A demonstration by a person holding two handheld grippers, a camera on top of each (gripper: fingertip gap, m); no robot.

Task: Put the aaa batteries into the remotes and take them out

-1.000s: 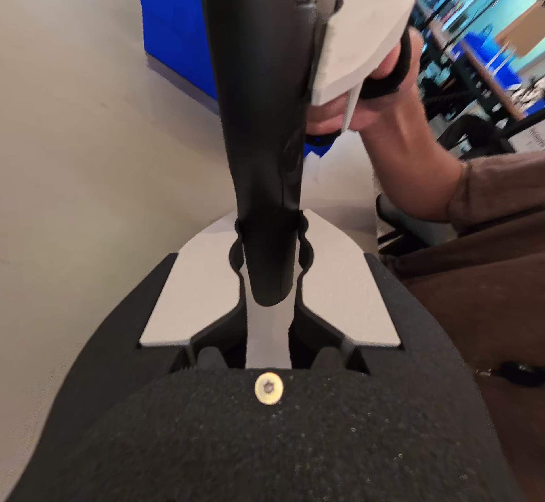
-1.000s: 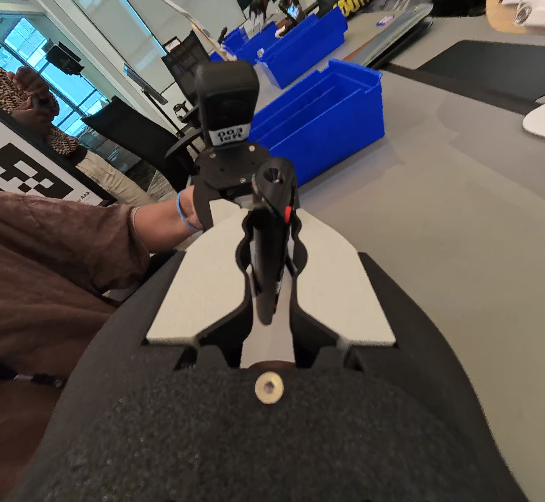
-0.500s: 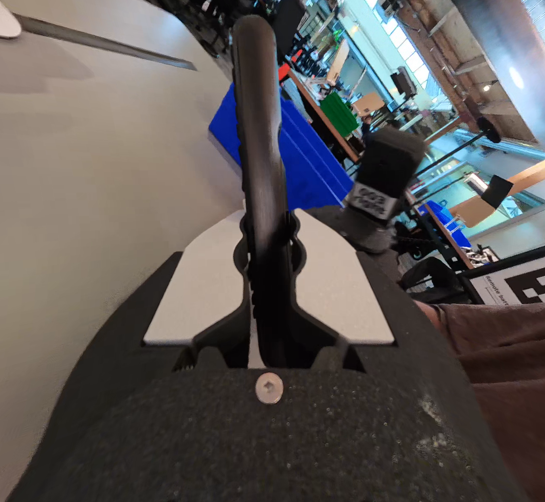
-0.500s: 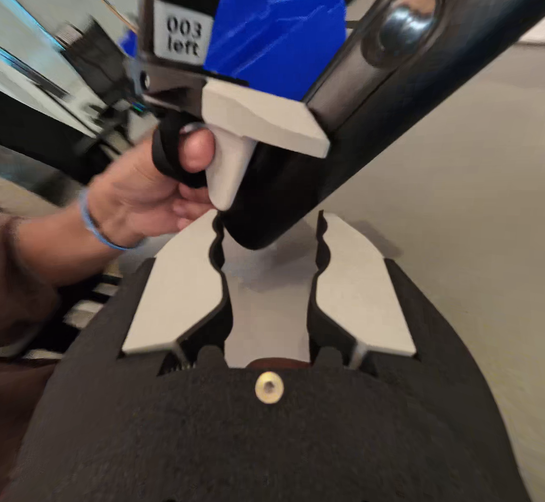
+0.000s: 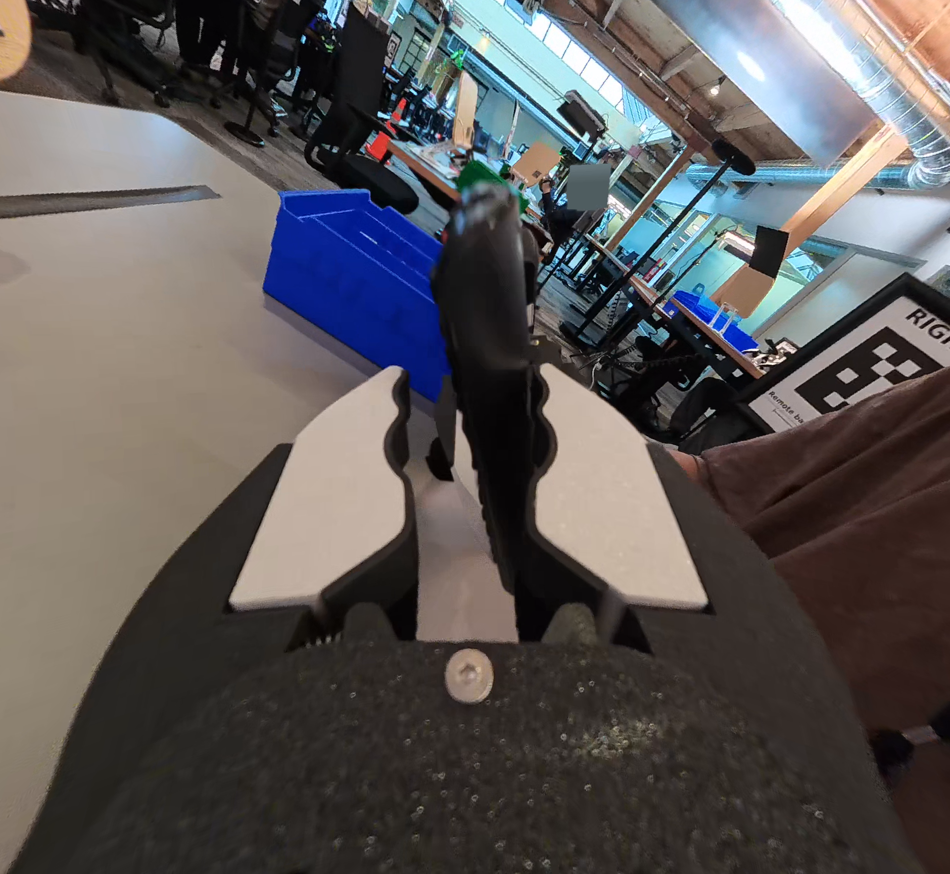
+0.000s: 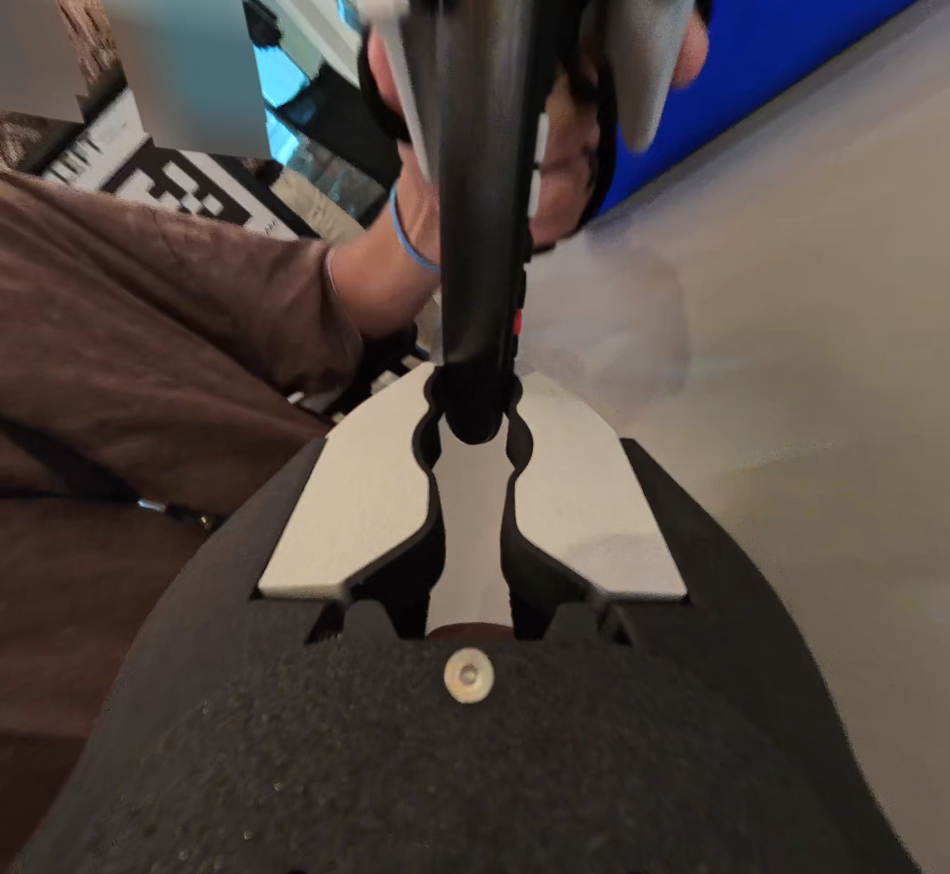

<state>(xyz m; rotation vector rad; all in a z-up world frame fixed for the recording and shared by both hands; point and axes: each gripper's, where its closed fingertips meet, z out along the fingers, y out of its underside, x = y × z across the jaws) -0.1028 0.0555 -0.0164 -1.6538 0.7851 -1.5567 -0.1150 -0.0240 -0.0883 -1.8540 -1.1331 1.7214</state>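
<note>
Your left gripper [image 5: 470, 417] stands wide, the black remote [image 5: 486, 335] leaning against only its right finger, long axis straight ahead. Your right gripper [image 6: 473, 405] pinches narrow on that remote's tip [image 6: 473, 417], body running away forward.

At frame centre, the right gripper [image 6: 472, 405] pinches the lower tip of a long black plastic remote [image 6: 486, 191] with a red side button. Upper frame, the white-fingered left gripper [image 6: 514, 1] grasps it, held by a hand [image 6: 560, 181]. A blue plastic bin [image 6: 822, 27] sits upper right on the grey tabletop [image 6: 771, 335].
</note>
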